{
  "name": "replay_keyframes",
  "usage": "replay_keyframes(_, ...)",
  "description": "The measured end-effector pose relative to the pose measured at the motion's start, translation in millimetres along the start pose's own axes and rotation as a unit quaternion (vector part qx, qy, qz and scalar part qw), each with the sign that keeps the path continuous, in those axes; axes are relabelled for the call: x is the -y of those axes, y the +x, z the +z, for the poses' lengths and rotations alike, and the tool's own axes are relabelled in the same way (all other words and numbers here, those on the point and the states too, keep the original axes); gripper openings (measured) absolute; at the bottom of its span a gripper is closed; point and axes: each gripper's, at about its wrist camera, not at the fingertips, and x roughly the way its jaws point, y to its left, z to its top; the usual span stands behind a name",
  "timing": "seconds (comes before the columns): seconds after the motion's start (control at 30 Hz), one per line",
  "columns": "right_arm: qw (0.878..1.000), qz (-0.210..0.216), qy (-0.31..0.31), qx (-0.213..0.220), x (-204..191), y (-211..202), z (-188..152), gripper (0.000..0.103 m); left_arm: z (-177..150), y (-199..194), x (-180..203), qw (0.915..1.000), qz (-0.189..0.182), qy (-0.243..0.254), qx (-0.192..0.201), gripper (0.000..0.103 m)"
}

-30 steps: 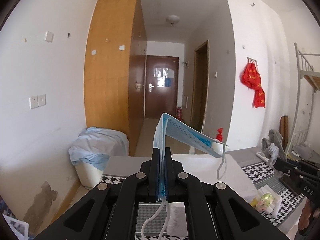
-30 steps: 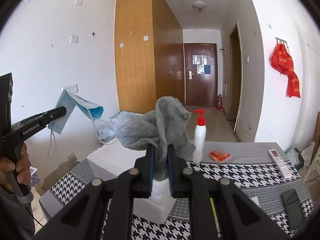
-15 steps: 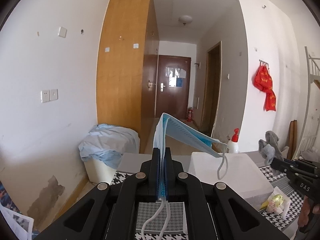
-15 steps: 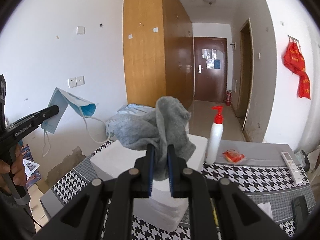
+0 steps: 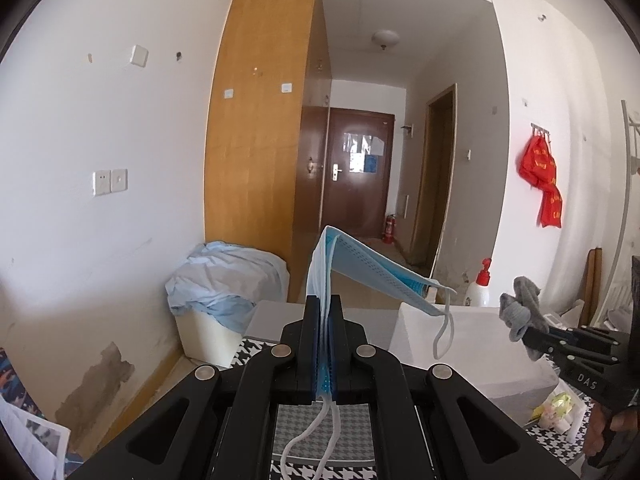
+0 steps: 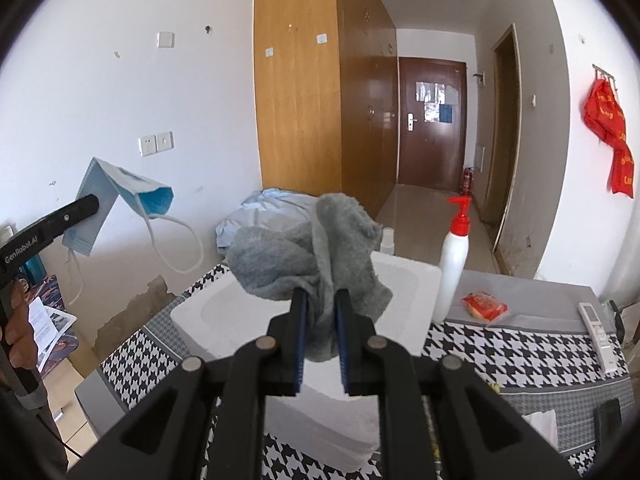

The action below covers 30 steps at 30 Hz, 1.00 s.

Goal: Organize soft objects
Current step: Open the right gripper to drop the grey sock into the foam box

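Note:
My left gripper (image 5: 324, 304) is shut on a blue face mask (image 5: 372, 268), held in the air with its ear loops dangling; the mask also shows at the left of the right wrist view (image 6: 120, 196). My right gripper (image 6: 320, 300) is shut on a crumpled grey cloth (image 6: 308, 256), held above a white foam box (image 6: 396, 284) on the houndstooth table (image 6: 520, 356). The cloth also shows at the right of the left wrist view (image 5: 520, 304), beyond the foam box (image 5: 472, 344).
A white pump bottle with a red top (image 6: 454, 268), a red packet (image 6: 484, 306) and a white remote (image 6: 598, 336) lie on the table. A bin draped with light blue fabric (image 5: 224, 284) stands by the wooden wardrobe (image 5: 260, 160).
Both grippers have moved with their loads. The foam box and pump bottle have shifted left and closer in the left wrist view, and the right gripper with the cloth now appears nearer.

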Motion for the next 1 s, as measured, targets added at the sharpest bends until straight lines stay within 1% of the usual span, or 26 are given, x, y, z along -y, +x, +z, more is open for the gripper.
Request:
replay_keyframes(0.03, 1.0, 0.001, 0.0, -0.002, -0.6, 2.2, -0.2, 0.024, -0.1, -0.2, 0.8, 1.0, 0.001, 0.0, 0.0, 0.004)
replay_keyframes(0.07, 1.0, 0.002, 0.001, -0.004, -1.3, 4.0, -0.4, 0.031, -0.1, -0.2, 1.5, 1.0, 0.001, 0.0, -0.001, 0.004)
replay_keyframes(0.1, 1.0, 0.005, 0.002, -0.007, -1.5, 6.4, -0.4, 0.04, 0.1, -0.3, 1.1, 1.0, 0.001, -0.001, 0.0, 0.004)
replay_keyframes(0.13, 1.0, 0.008, 0.004, -0.007, -1.3, 7.8, -0.4, 0.045, 0.1, 0.0, 1.6, 1.0, 0.001, -0.002, 0.0, 0.004)
replay_keyframes(0.2, 1.0, 0.013, 0.003, -0.007, -2.4, 9.4, -1.0, 0.071, 0.2, 0.8, 1.4, 1.0, 0.001, -0.002, 0.001, 0.004)
replay_keyframes(0.27, 1.0, 0.017, 0.002, -0.003, -3.6, 9.1, -1.2, 0.079, 0.4, 1.7, 1.3, 1.0, 0.001, -0.002, 0.0, 0.004)
replay_keyframes(0.3, 1.0, 0.019, 0.002, -0.003, -4.2, 8.9, -1.3, 0.08, 0.3, 1.9, 0.9, 1.0, 0.0, -0.003, 0.0, 0.004)
replay_keyframes(0.63, 1.0, 0.011, 0.001, 0.005, -0.4, 1.7, -0.6, 0.082, 0.5, 9.2, 6.6, 0.9999, -0.011, 0.0, -0.007, 0.004)
replay_keyframes(0.83, 1.0, -0.007, 0.004, 0.019, 5.8, -10.4, -2.1, 0.097, 3.2, 16.7, 14.7, 0.9996, -0.026, 0.005, -0.013, 0.004)
replay_keyframes(1.0, 0.999, -0.025, 0.006, 0.031, 12.0, -24.3, -5.2, 0.097, 3.4, 23.8, 25.3, 0.9988, -0.045, 0.008, -0.017, 0.004)
